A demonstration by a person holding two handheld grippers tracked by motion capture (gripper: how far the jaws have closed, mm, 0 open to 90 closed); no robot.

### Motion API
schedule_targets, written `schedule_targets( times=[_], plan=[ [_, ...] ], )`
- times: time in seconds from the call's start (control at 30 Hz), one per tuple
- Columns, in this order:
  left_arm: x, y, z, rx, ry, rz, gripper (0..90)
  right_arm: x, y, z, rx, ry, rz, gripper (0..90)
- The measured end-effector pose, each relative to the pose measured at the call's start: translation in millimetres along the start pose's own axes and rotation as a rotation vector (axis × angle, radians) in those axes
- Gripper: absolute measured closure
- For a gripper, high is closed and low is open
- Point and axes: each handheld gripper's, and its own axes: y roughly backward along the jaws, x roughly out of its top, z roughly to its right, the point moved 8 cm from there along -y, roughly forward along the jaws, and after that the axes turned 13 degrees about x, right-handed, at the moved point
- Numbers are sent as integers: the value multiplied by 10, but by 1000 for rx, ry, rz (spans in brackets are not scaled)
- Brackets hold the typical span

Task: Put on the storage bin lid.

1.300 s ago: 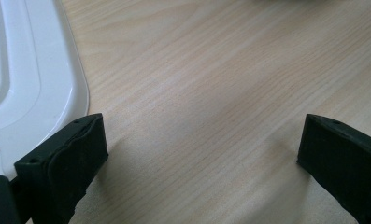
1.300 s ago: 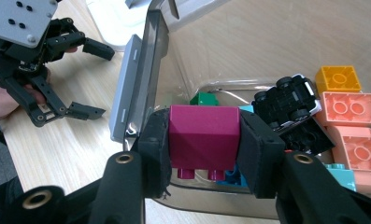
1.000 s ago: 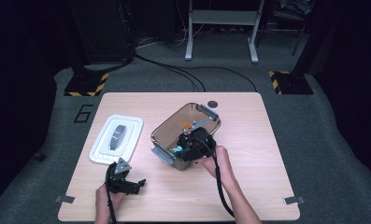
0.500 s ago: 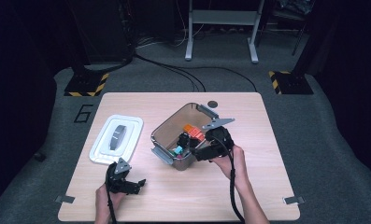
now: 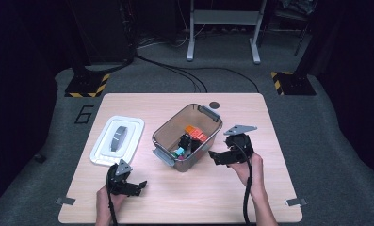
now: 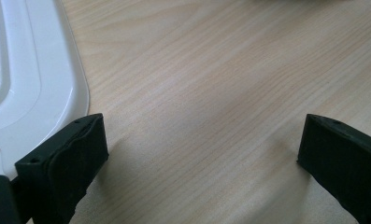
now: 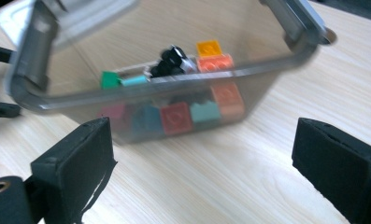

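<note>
High view: clear bin (image 5: pixel 188 136) mid-table (image 5: pixel 175 197), coloured bricks (image 5: pixel 194 134) inside, partly masked by its tinted wall. Right gripper (image 5: pixel 212 155) just beside the bin's right side, jaws just opened, nothing between them. Left gripper (image 5: pixel 140 186) near the front edge, spread, empty. White lid (image 5: pixel 128 136) to the left.

Left gripper view: jaws wide over bare wood; lid (image 6: pixel 29 79) corner cut off at the left.

Right gripper view: jaws apart, bin (image 7: pixel 164 91) ahead, blurred; bricks (image 7: pixel 176 116) hard to count.
</note>
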Motion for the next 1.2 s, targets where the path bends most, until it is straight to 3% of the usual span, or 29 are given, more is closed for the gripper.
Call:
schedule_targets(
  times=[0.43, 0.53, 0.6, 0.63, 0.67, 0.77, 0.9, 1.07, 1.2],
  plan=[
    [8, -11, -1, 1, 9, 6, 10, -459, 91, 382, -103, -90, -13, 49],
    [16, -21, -34, -14, -12, 12, 14, -598, 112, 469, -115, -114, -8, 51],
    [5, -16, -85, 3, 6, -3, 18, -699, 114, 540, -141, -124, -11, 50],
    [2, -11, -101, -4, 16, -5, 8, -767, 107, 582, -146, -132, -12, 49],
    [7, 2, -114, -29, 52, 5, 0, -806, 98, 609, -149, -137, -11, 47],
    [34, 44, -162, -45, 90, 22, 2, -957, 61, 717, -170, -156, -22, 41],
    [95, 95, -230, -36, 71, 30, 3, -1102, -7, 811, -184, -188, -22, 28],
    [225, 152, -408, -23, 96, 62, 6, -1211, -93, 908, -217, -194, -17, 8],
    [317, 163, -595, 7, 112, 57, 8, -1275, -136, 982, -224, -210, -16, 0]
  ],
)
